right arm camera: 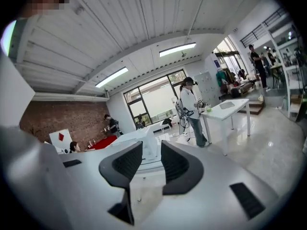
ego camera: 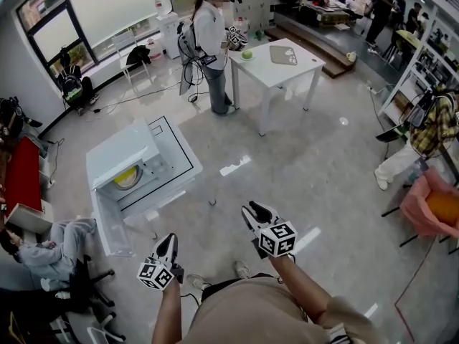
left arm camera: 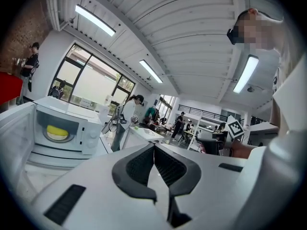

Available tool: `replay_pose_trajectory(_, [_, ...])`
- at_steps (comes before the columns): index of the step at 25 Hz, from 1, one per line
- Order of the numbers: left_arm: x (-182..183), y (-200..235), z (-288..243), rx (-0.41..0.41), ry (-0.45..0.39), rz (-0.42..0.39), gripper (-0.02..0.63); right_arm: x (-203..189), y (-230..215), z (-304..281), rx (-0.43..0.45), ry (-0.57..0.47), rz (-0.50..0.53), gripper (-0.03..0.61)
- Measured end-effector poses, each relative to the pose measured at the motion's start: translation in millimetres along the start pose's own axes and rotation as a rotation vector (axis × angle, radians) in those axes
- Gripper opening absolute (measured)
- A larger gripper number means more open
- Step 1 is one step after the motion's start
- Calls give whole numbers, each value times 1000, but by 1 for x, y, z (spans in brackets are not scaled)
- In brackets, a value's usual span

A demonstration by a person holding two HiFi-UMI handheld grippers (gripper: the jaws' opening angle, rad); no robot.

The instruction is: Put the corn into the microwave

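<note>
A white microwave (ego camera: pixel 122 156) stands on a low white platform (ego camera: pixel 179 153), and its door (ego camera: pixel 113 228) hangs open toward me. Yellow corn (ego camera: pixel 127 178) lies on the turntable inside. In the left gripper view the corn (left arm camera: pixel 57 131) shows inside the microwave (left arm camera: pixel 88 133) at far left. My left gripper (ego camera: pixel 168 241) hovers over the floor, right of the open door; its tips (left arm camera: pixel 154 147) meet with nothing between them. My right gripper (ego camera: pixel 252 210) is further right, well away from the microwave. Its jaws (right arm camera: pixel 151 150) stand apart and empty, and the microwave (right arm camera: pixel 139 140) appears far beyond them.
A person (ego camera: pixel 210 34) stands by a white table (ego camera: pixel 287 70) with a green object (ego camera: pixel 247 54) at the back. Another person (ego camera: pixel 43 253) sits at lower left near a red sofa (ego camera: pixel 21 174). An orange chair (ego camera: pixel 434 206) and a crouching person (ego camera: pixel 430 131) are at right.
</note>
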State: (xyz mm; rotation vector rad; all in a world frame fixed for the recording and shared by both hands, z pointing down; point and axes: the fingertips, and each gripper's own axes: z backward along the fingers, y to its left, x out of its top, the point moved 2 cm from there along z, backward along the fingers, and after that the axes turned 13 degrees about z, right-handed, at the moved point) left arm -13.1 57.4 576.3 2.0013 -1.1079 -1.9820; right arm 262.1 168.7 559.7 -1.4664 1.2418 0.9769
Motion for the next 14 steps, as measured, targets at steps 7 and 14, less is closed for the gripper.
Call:
replay_pose_trajectory(7, [6,-3,-6,6,7,-22,5,4,-4,-3,14,-6,-8,116])
replay_pose_trajectory(14, [0,3,-9,24,2,-3,5,-5,-18,-10,-23,0,-36,95])
